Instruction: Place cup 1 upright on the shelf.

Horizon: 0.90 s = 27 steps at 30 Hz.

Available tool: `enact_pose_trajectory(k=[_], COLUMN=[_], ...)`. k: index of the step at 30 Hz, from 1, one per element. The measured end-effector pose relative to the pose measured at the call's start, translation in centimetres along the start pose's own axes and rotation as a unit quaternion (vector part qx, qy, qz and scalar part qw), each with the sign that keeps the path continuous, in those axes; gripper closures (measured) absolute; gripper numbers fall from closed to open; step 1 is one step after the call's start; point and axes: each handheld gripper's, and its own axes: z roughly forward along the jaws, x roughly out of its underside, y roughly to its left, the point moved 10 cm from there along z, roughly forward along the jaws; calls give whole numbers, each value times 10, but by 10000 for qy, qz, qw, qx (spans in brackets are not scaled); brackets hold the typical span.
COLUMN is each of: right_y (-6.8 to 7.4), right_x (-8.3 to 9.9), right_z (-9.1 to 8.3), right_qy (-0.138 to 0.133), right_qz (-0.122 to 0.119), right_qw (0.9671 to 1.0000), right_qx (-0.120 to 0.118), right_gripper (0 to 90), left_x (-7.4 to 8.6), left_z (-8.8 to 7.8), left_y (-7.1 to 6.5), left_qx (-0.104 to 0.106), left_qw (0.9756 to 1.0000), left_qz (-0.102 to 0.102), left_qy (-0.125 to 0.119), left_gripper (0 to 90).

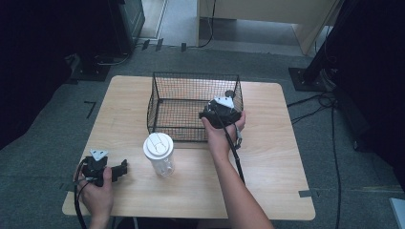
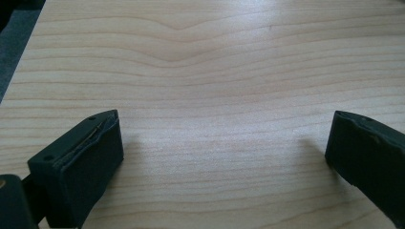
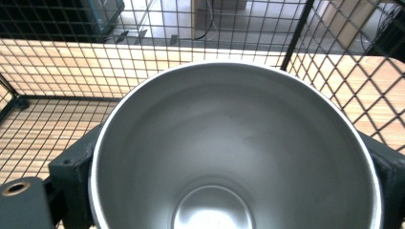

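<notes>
The right gripper [image 1: 229, 98] reaches forward over the wire basket [image 1: 165, 98], forearm stretched across the bench [image 1: 272, 167], jaws clamped on a steel cup [image 3: 229, 157] held inside the basket. The left gripper [image 1: 122, 169] rests near the bench's front edge, jaws wide apart. No writing is legible.

There is one bench [image 1: 267, 181]. On it stands one wire basket [image 1: 165, 88] and one clear jar [image 1: 162, 164] with one white lid [image 1: 158, 144]. There is one metal cup [image 3: 229, 143]. There are two hand-held grippers, the left one [image 1: 123, 168] and the right one [image 1: 224, 107].
</notes>
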Motion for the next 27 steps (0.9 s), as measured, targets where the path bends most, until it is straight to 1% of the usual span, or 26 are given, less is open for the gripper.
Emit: enact_pose_trajectory(k=[6, 7, 8, 9, 11, 13, 16, 20, 22, 27], right_y=[0, 0, 1, 2, 2, 2, 1, -4, -5, -8], right_x=[1, 2, 3, 5, 7, 7, 9, 9, 12, 16], right_z=[-1, -1, -1, -1, -2, -3, -7, -15, -19, -30], right_qy=[69, 102, 159, 217, 306, 286, 312, 298, 306, 248], right_qz=[-28, -33, -44, -58, 16, 33, 36, 159, 210, 133], right_qw=[9999, 9999, 9998, 9997, 9994, 9993, 9990, 9984, 9977, 9971], right_qx=[-85, -103, -121, -135, -128, -243, -328, -448, -576, -706], right_gripper=[63, 46, 11, 0, 0, 0, 0, 0, 0, 0], left_x=[0, 0, 0, 0, 0, 0, 0, 0, 0, 0], left_z=[0, 0, 0, 0, 0, 0, 0, 0, 0, 0], left_y=[0, -1, -1, -1, -1, -1, -1, -1, -1, -1], left_qx=[10, 17, 25, 25, 25, 25, 25, 25, 25, 25], left_qw=[10000, 10000, 10000, 10000, 10000, 10000, 10000, 10000, 10000, 10000], left_qz=[9, 32, 48, 48, 48, 48, 47, 49, 49, 48], left_qy=[5, 15, 19, 18, 19, 19, 18, 19, 19, 18], left_gripper=[0, 0, 0, 0, 0, 0, 0, 0, 0, 0])
